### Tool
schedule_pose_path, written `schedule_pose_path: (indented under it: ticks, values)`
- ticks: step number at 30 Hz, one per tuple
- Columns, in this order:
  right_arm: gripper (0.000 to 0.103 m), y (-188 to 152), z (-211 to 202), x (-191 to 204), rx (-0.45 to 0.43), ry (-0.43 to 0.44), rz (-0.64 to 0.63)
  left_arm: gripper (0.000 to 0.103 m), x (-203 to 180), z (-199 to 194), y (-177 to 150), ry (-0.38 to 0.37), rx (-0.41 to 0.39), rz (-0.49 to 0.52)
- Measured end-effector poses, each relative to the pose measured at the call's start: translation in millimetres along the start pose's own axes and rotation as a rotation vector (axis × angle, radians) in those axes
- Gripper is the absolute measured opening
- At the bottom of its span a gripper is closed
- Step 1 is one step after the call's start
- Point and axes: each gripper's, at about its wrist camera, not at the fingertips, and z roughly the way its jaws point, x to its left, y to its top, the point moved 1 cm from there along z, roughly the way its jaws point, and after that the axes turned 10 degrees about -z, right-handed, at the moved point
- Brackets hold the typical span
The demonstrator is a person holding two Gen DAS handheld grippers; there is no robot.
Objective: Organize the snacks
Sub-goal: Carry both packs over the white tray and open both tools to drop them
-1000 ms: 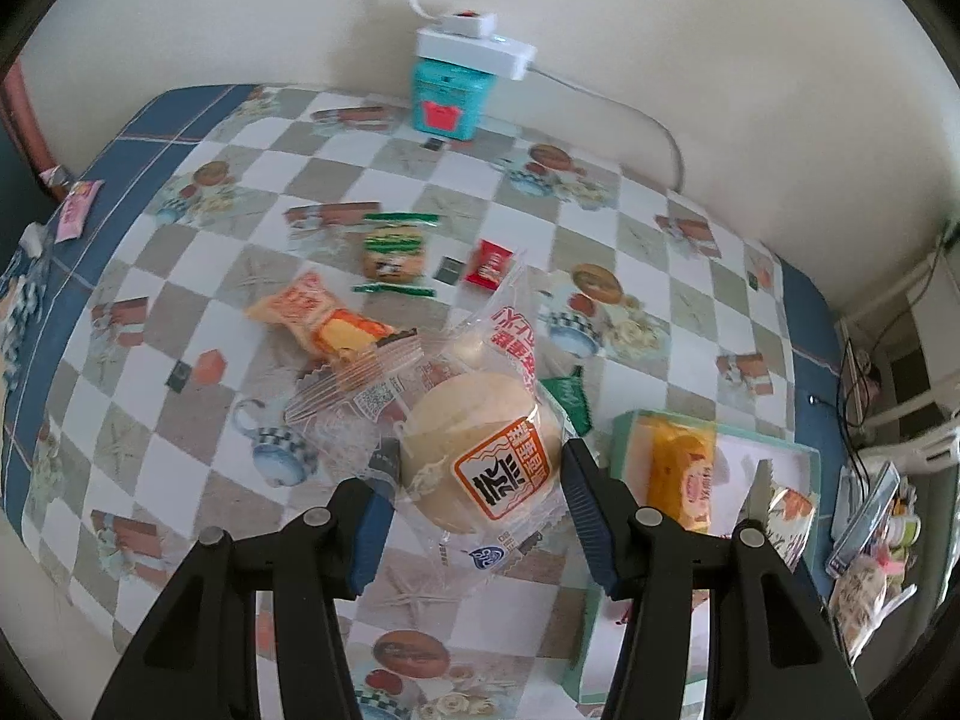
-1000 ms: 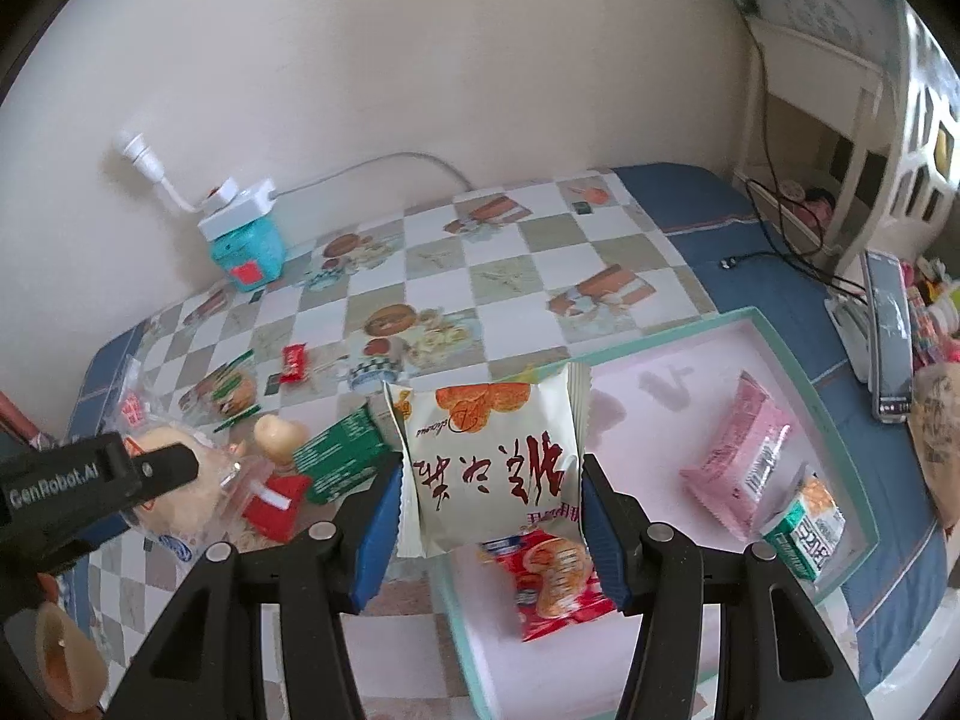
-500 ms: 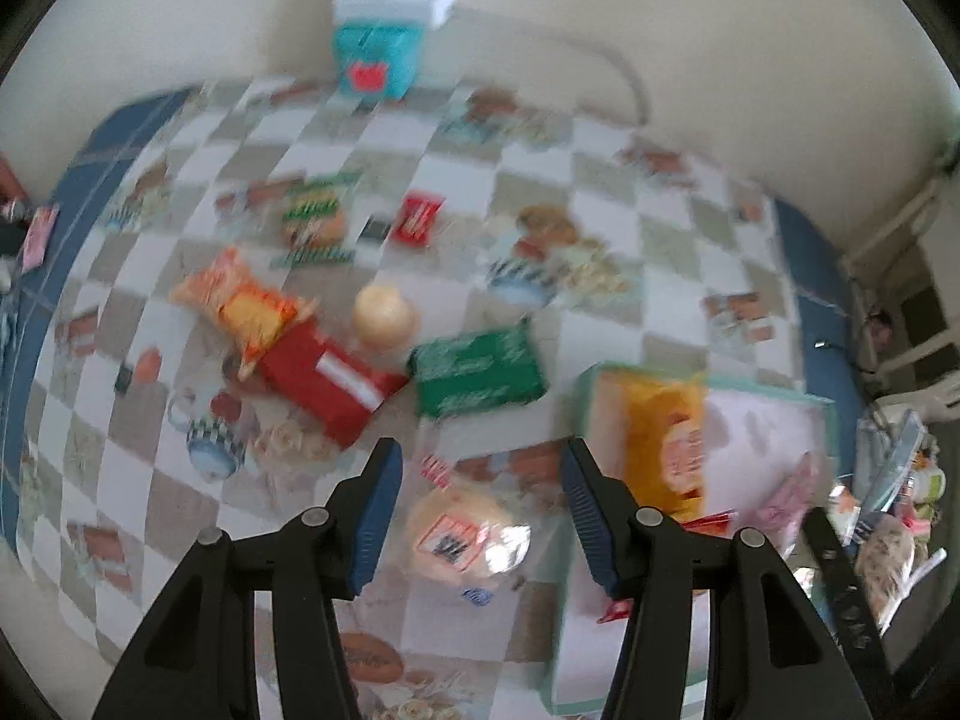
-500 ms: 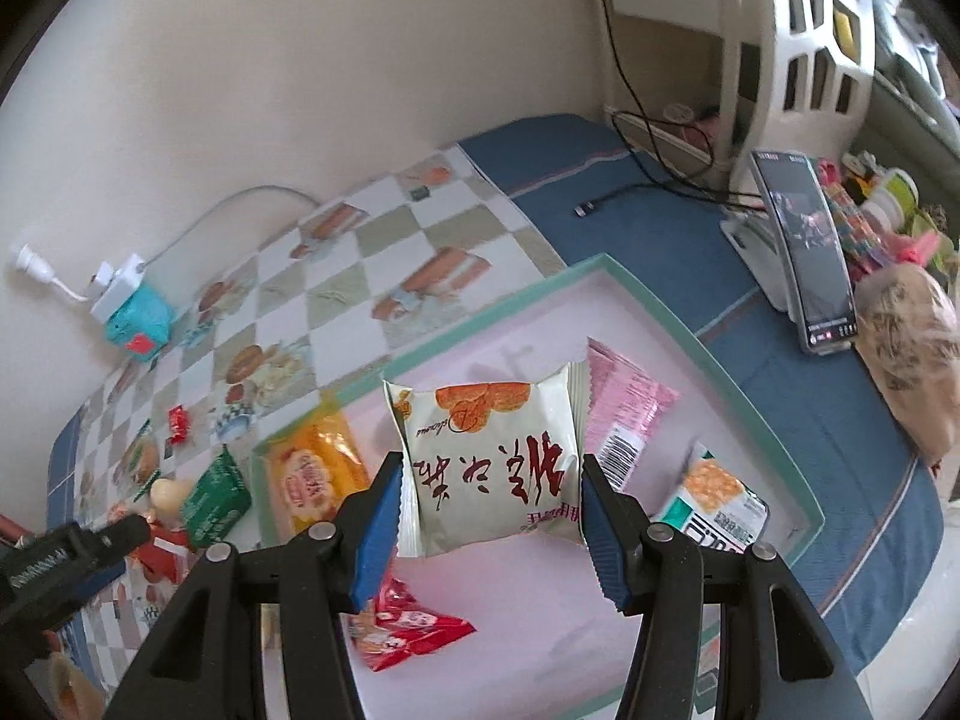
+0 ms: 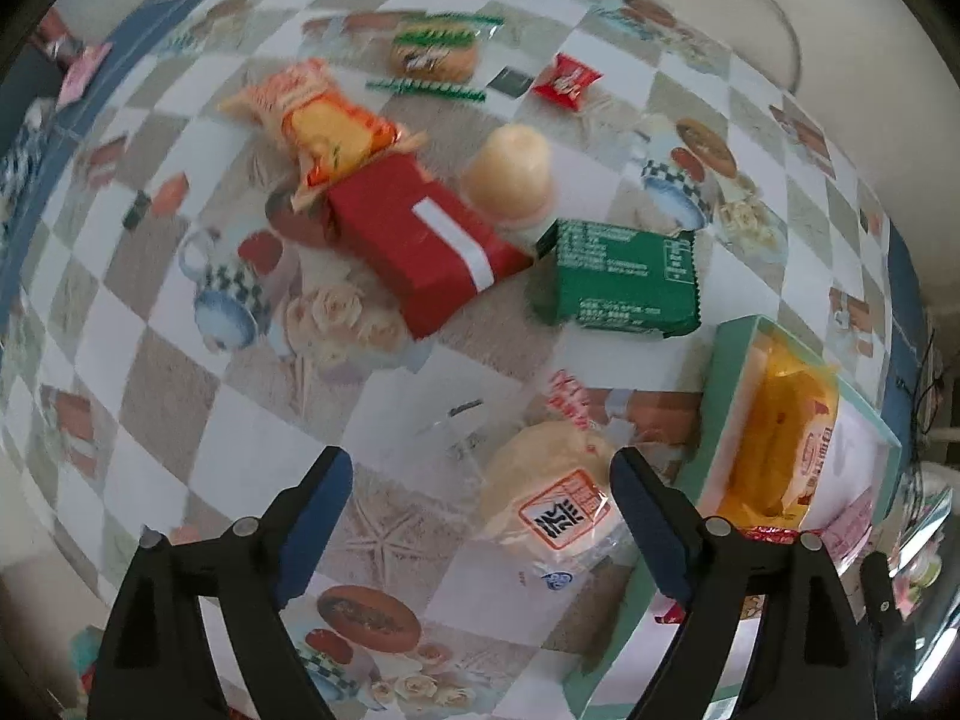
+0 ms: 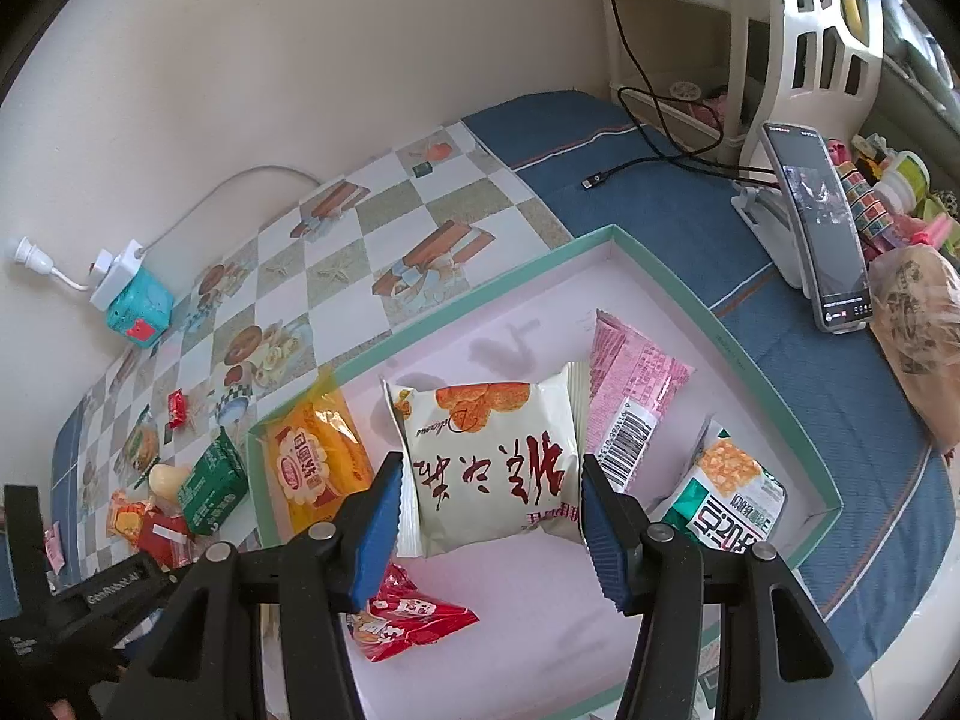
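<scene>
My left gripper [image 5: 480, 474] points down at the checked tablecloth and its jaws are opening. A round bun in a clear wrapper [image 5: 552, 504] lies loose on the cloth between them, close to the right finger and beside the tray's teal rim [image 5: 720, 396]. My right gripper [image 6: 489, 474] is shut on a white snack packet with an orange picture [image 6: 486, 456], held over the tray's pink inside [image 6: 540, 324]. In the tray lie an orange packet [image 6: 318, 462], a pink packet [image 6: 630, 384], a green-and-orange packet [image 6: 726, 492] and a red packet [image 6: 408, 618].
Loose on the cloth are a red box [image 5: 420, 246], a green packet [image 5: 624, 282], a cream jelly cup [image 5: 510, 174], an orange packet [image 5: 312, 120] and a small red candy [image 5: 567, 81]. A phone on a stand [image 6: 822, 228], a cable and a teal cube [image 6: 135, 300] stand nearby.
The left gripper sank toward the table, let go of the bun and spread its jaws. The right gripper carried the white packet from the tray's edge to over its inside, then held still.
</scene>
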Motion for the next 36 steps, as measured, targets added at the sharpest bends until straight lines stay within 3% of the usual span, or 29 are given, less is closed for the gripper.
schedule_pose_path:
  ticks: [1, 9, 14, 17, 24, 36]
  values:
    - [0.058, 0, 0, 0, 0.001, 0.001, 0.0, 0.097, 2, 2, -1, -0.005, 0.011, -0.009]
    - [0.058, -1, 3, 0, 0.008, 0.003, -0.001, 0.097, -3, 23, -15, -0.026, 0.067, 0.017]
    - [0.058, -2, 5, -1, 0.015, 0.005, 0.003, 0.058, -18, 23, -28, -0.057, 0.063, 0.052]
    - [0.058, -2, 5, -1, 0.015, 0.006, 0.006, 0.057, -27, 18, -34, -0.024, 0.023, 0.096]
    - [0.058, -2, 7, -3, 0.021, 0.015, 0.013, 0.055, -29, 0, -23, -0.049, 0.0, 0.098]
    - [0.058, -10, 23, -22, 0.092, 0.006, 0.065, 0.055, -56, -48, -37, -0.16, -0.046, 0.23]
